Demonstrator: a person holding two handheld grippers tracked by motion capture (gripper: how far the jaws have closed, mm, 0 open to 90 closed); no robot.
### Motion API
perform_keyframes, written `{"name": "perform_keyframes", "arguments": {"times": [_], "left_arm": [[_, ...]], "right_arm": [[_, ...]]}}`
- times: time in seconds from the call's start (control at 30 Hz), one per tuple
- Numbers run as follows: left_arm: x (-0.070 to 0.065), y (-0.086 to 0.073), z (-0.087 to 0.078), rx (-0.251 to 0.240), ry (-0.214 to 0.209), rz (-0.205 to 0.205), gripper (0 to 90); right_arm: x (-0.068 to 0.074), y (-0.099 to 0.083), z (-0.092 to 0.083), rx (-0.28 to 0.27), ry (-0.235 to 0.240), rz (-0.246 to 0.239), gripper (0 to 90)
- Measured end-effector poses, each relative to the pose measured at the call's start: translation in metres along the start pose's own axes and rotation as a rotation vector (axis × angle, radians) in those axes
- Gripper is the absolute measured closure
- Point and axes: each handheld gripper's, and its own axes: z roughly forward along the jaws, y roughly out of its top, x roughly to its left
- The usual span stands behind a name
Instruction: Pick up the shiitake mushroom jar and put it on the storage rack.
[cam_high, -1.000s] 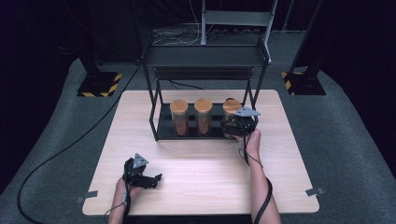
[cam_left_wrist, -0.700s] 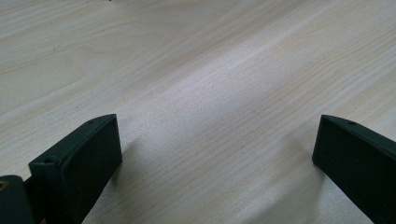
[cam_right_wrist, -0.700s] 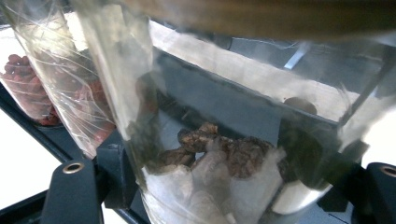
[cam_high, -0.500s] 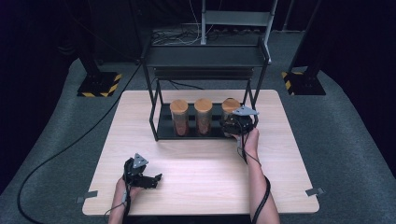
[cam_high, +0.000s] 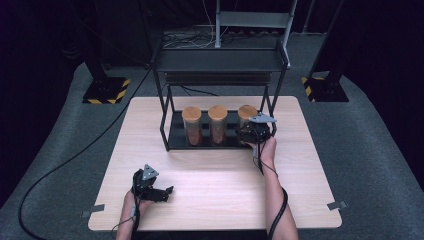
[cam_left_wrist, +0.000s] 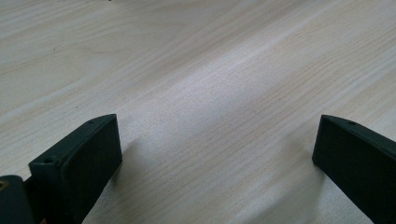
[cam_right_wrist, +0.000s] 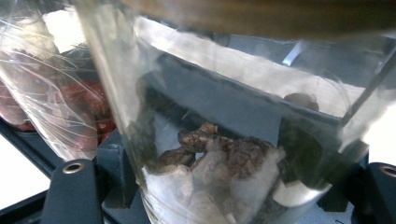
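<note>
Right claw at the rack's end jar, left claw idle on the tabletop.

A dark room with grey carpet surrounds the pale wooden tabletop, and hazard-striped stand feet sit on the floor beyond its far corners. A black rack stands at the middle of the far edge, with three cork-lidded jars in a row on its lower tray. The right claw is pinching the jar at the row's right end; in the right gripper view the glass sits between the jaws, with brown lumps at its bottom, its lid blurred and cut off by the top edge. The hand hides the jar's lower part from above. The left claw rests near the near-left corner, spread wide over bare wood.
</note>
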Motion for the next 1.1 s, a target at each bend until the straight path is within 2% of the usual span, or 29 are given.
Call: {"name": "perform_keyframes", "arguments": {"times": [0.3, 0.77, 1.1], "left_arm": [[0.0, 0.0, 0.0, 0.0, 0.0, 0.001, 0.6], [-0.0002, -0.0001, 0.0, -0.001, 0.001, 0.0, 0.6], [-0.0001, -0.0001, -0.0001, -0.001, 0.001, 0.001, 0.6]], "right_arm": [[-0.0011, -0.0053, 0.0047, -0.015, 0.003, 0.03, 24.7], [0.0027, -0.0074, 0.0051, -0.031, 0.004, 0.014, 24.6], [0.0033, -0.0049, 0.0048, -0.01, 0.001, 0.023, 24.2]]}}
